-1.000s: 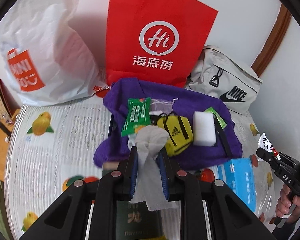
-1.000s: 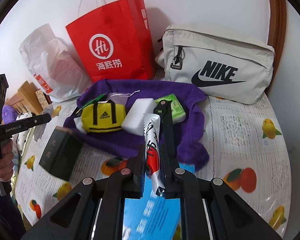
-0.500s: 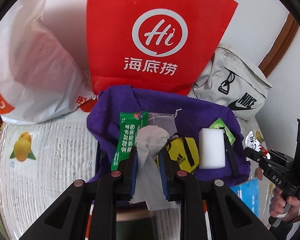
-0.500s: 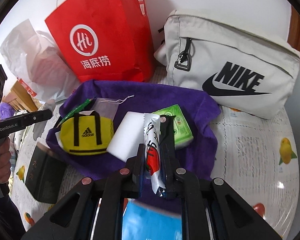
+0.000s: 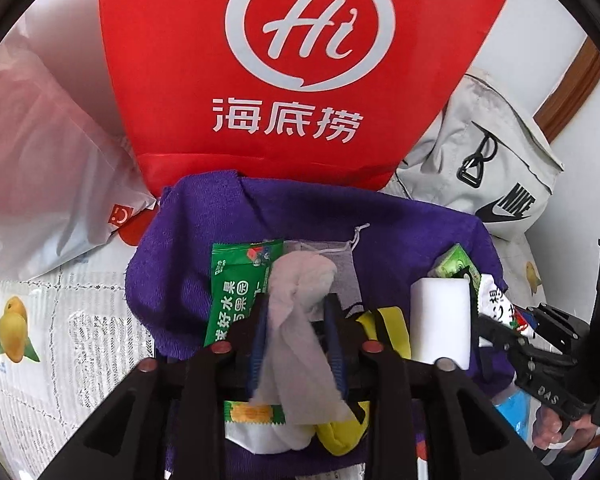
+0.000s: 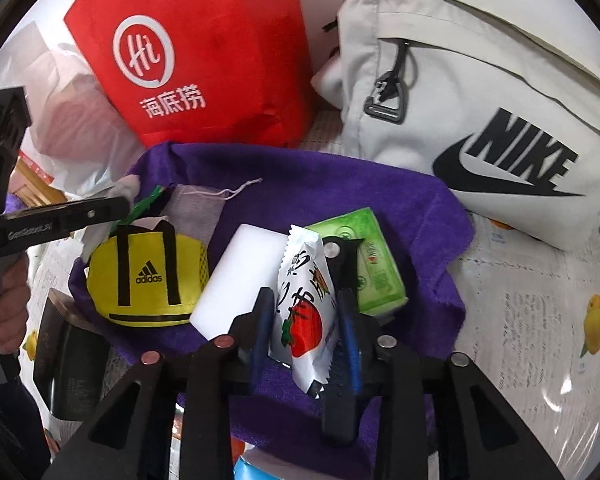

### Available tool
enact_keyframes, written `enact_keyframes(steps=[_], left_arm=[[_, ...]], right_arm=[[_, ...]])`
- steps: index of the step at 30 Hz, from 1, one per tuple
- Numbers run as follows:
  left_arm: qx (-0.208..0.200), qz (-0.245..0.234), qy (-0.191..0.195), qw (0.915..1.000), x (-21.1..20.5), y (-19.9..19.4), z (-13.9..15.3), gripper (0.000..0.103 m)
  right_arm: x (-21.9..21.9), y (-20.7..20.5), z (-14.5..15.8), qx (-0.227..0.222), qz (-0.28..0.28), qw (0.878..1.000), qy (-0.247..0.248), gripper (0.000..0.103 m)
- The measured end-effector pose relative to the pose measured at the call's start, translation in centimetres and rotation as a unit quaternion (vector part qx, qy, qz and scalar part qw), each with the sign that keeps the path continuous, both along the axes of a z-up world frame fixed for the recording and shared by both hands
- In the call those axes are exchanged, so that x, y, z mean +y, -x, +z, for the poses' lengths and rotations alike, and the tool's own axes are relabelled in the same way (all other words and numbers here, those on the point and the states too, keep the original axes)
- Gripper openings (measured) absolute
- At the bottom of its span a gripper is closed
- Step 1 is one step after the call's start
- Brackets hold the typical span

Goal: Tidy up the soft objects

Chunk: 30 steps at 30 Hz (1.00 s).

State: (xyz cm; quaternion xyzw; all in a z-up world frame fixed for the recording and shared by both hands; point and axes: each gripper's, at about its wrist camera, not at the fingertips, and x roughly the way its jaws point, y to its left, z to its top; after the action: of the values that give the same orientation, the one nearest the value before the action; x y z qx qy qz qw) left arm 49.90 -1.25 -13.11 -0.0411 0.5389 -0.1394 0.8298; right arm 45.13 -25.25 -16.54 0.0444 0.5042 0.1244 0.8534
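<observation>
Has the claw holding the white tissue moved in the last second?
Yes. The left gripper with its tissue moved forward toward the red bag, which looms larger.

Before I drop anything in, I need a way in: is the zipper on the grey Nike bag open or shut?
Shut, as far as shows: on the Nike bag the dark zipper line runs unbroken, with no gap and the pull hanging down.

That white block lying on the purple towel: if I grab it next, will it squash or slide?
The white block looks like a foam sponge: matte, uniform, so probably light and compressible. Its flat face lies on the nappy purple towel, so it likely won't roll. Between the adidas bag and green pack, it may nudge them.
</observation>
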Motion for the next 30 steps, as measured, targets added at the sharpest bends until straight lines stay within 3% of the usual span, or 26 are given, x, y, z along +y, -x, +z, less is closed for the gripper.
enact_keyframes(steps=[1,4,8,13,23,30], left_arm=[[0.0,-0.001,0.0,1.0,-0.1,-0.1,0.0,0.032],[0.002,0.001,0.0,1.0,-0.1,-0.2,0.0,0.054],[-0.004,0.001,-0.003,1.0,-0.4,0.0,0.3,0.06],[-0.005,0.003,-0.015,0.9999,-0.2,0.8,0.8,0.063],[-0.03,0.004,-0.038,0.9988,0.2,4.6,4.1,0.075],[-0.043,0.006,-0.041,0.9982,0.7,9.0,6.5,0.085]], right_arm=[[0.1,0.0,0.0,-0.001,0.003,1.0,0.0,0.042],[0.4,0.0,-0.1,-0.004,0.008,1.0,0.001,0.053],[0.4,-0.1,0.2,-0.009,0.004,1.0,-0.003,0.068],[0.4,0.1,0.7,-0.012,0.001,1.0,-0.001,0.077],[0.1,2.2,2.7,-0.025,-0.017,1.0,0.004,0.081],[-0.7,6.1,5.4,-0.046,-0.036,0.998,0.004,0.082]])
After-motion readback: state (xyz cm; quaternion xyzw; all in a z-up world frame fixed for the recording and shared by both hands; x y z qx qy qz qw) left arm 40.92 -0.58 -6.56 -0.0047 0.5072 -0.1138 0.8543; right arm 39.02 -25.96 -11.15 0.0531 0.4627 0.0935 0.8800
